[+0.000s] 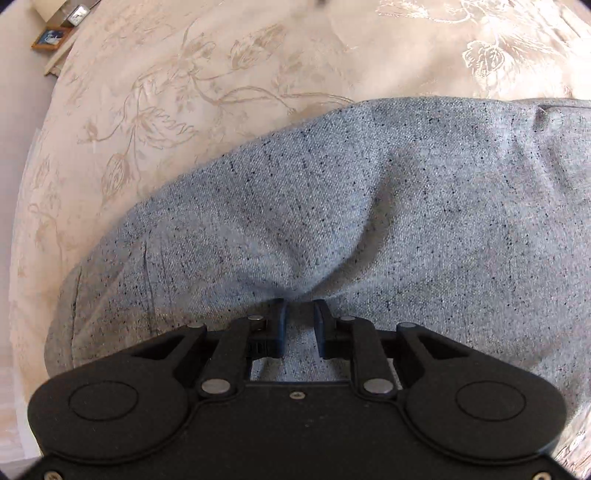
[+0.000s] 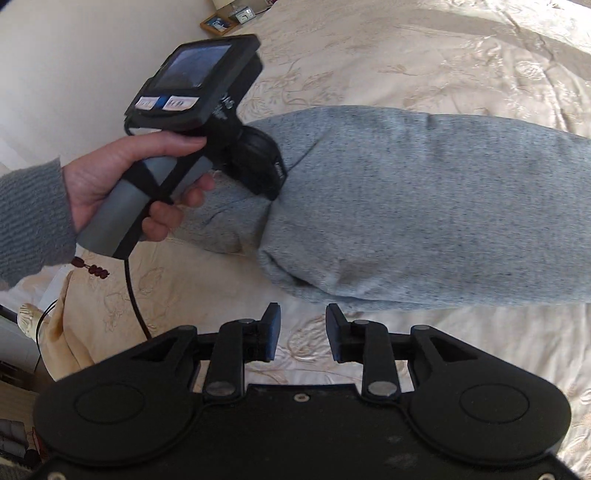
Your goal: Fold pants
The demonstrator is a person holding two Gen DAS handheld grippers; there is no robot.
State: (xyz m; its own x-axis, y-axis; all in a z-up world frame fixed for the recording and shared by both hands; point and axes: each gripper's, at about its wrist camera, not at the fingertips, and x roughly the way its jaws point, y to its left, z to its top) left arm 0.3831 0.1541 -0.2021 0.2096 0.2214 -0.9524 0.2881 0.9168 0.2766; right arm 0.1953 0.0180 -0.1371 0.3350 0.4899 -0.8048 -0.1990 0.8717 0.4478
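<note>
Left wrist view: grey pants [image 1: 369, 206] spread across the bed [image 1: 221, 74], already doubled into one thick band, no separate legs on show. Left claw [image 1: 299, 317] angled steeply down onto the cloth, fabric running between the two fingers and puckered into a soft ridge just beyond the tips. Narrow gap between the blue pads; whether pinching the cloth or only resting over it, cannot tell. Fabric a flecked, heathered knit, matte and thick, with a stitched seam near the left edge. Bedspread cream, satiny, embroidered with trailing flowers. Small frame [image 1: 50, 38] and clock [image 1: 78, 15] far off at upper left.

Right wrist view: pants [image 2: 424, 192] lying as a long folded bundle, rounded near end just ahead of the right claw [image 2: 303, 334]. Right claw released, fingers apart over bare bed [image 2: 461, 66], nothing between them, close to the fabric edge but not touching. Left hand [image 2: 122, 184] in a grey knit sleeve gripping the other tool's handle, its claw pressed down into the cloth near the bundle's left end.

Judged from the lie: first lengthwise fold done; shortening folds probably left, with the near end the likely next thing to pick up.
</note>
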